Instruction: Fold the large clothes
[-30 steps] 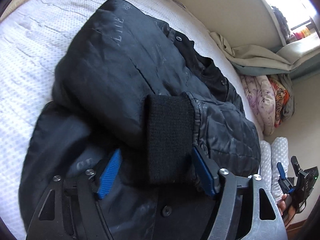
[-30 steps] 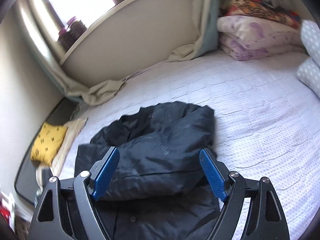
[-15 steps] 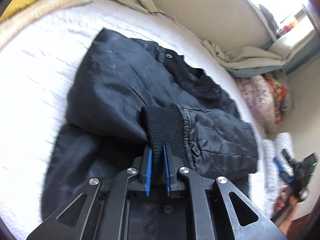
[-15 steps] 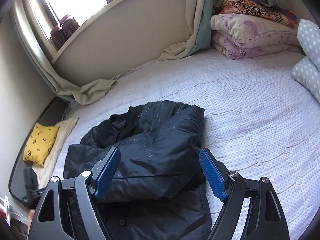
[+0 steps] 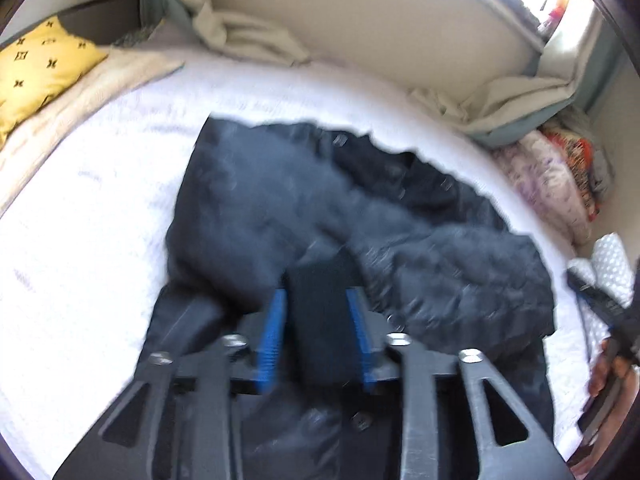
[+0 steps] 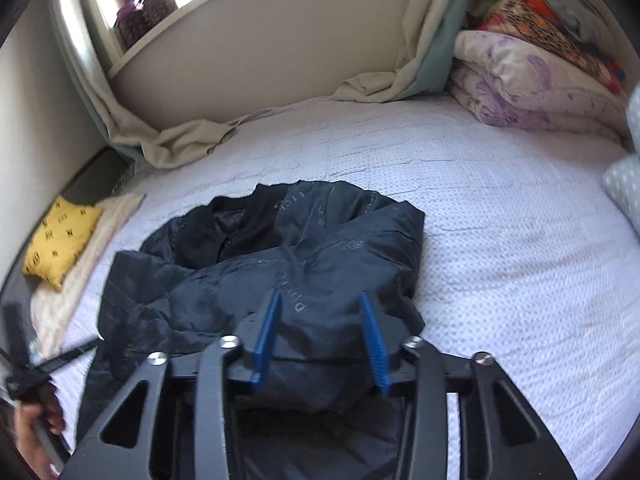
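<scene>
Jacket (image 6: 280,280) heaped on bed (image 6: 500,240); left gripper (image 5: 316,328) fingers just reopened, flanking cuff (image 5: 320,304); right gripper (image 6: 320,336) fingers narrowing, gripping nothing.

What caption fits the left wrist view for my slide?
Left hand-held gripper, jaws just opening, with the knit cuff of a black jacket between its pads on a white bed.

bed: white dotted bedspread (image 6: 500,240)
middle: black jacket (image 6: 320,248), crumpled
far end: folded quilts (image 6: 528,80), I think
corner: yellow pillow (image 6: 60,240)
</scene>
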Motion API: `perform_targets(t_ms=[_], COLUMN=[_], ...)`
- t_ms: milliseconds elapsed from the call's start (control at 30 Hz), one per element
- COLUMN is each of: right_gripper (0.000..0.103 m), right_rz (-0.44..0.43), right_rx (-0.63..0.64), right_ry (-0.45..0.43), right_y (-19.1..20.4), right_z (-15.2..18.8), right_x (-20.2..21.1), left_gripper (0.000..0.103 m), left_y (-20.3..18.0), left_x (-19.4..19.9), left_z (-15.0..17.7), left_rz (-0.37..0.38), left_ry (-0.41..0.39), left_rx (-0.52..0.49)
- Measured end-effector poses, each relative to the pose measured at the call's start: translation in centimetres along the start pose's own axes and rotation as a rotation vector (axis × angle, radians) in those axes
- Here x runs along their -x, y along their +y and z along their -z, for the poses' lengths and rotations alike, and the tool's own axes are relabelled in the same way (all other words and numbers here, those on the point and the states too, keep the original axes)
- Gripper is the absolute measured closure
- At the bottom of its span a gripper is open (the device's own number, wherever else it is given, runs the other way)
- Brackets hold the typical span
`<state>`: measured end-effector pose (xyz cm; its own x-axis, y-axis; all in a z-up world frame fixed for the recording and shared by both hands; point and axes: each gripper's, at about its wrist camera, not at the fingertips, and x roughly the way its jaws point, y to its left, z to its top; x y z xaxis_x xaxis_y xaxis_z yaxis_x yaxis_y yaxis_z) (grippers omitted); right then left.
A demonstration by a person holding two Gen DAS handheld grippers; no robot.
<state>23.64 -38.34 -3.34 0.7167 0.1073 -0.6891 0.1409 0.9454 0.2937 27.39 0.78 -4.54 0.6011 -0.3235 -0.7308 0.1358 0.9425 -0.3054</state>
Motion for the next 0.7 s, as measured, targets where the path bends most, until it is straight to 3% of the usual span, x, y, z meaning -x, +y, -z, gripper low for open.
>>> perform_targets(t_ms=[133, 333, 500, 700], right_gripper=[0.071, 0.071, 0.072, 0.075], right_rz=[0.016, 0.074, 0.089, 0.079], right_rx=[0.030, 0.104, 0.128, 0.130], right_ry=[0.061, 0.132, 0.182, 0.173], right_y=[1.2, 2.2, 2.2, 1.6], right_z=[1.1, 3.3, 5.1, 6.2], right_x=[-2.7, -5.8, -8.4, -9.3], left_gripper=[0.051, 0.049, 0.048, 0.047], left_y=[-1.4, -0.9, -0.4, -0.5], left_x=[-2.3, -6.6, -7.0, -7.2], left_z=[0.5, 1.9, 1.9, 2.7], left_rz=[0.112, 0.057, 0.057, 0.046], left_ry=[0.065, 0.170, 0.198, 0.178], left_rx=[-0.019, -0.048, -0.034, -0.058])
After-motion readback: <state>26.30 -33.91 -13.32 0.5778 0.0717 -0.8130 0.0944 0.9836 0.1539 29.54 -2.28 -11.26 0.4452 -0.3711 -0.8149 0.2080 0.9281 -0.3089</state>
